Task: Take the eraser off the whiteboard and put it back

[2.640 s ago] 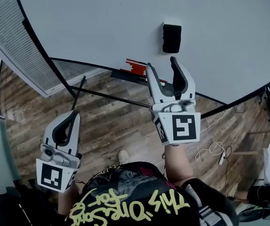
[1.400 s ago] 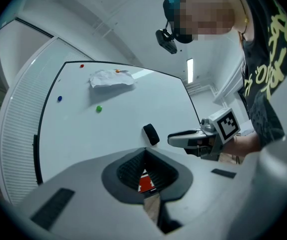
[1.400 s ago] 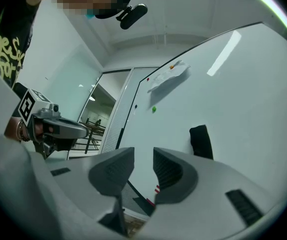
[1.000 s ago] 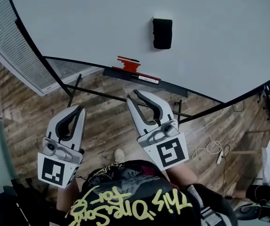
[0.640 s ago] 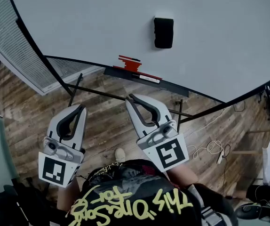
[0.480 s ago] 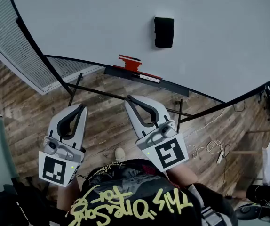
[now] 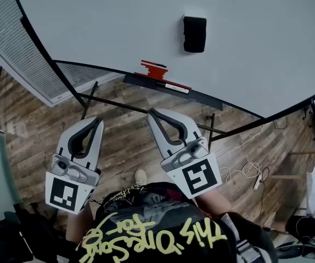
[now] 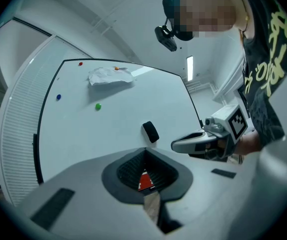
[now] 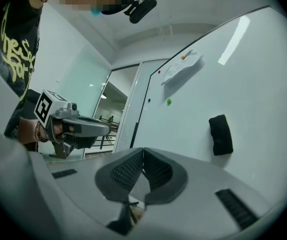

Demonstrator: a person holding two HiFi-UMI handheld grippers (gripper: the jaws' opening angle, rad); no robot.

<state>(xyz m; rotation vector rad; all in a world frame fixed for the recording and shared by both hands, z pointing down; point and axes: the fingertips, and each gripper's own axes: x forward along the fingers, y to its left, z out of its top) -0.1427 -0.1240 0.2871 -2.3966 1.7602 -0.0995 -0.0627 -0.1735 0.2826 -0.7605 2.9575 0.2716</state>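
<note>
While the eraser (image 7: pixel 194 34) clings to the whiteboard (image 7: pixel 119 26), left gripper (image 7: pixel 94 124) and right gripper (image 7: pixel 153 114) hang clear, jaws pressed together and empty, apparently finished, with no further move needed.

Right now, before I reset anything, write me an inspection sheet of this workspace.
Surface: whiteboard, upright, no writing seen.
Job's things: black eraser stuck on the board, neither gripper touching it.
Clutter: red item and marker on the tray; paper sheet and green magnet on the board.
Grippers: left gripper shut, empty; right gripper just closed, shut, empty.
Cables: white cable loose on the wooden floor.
Surroundings: slatted panel beside the board.
</note>
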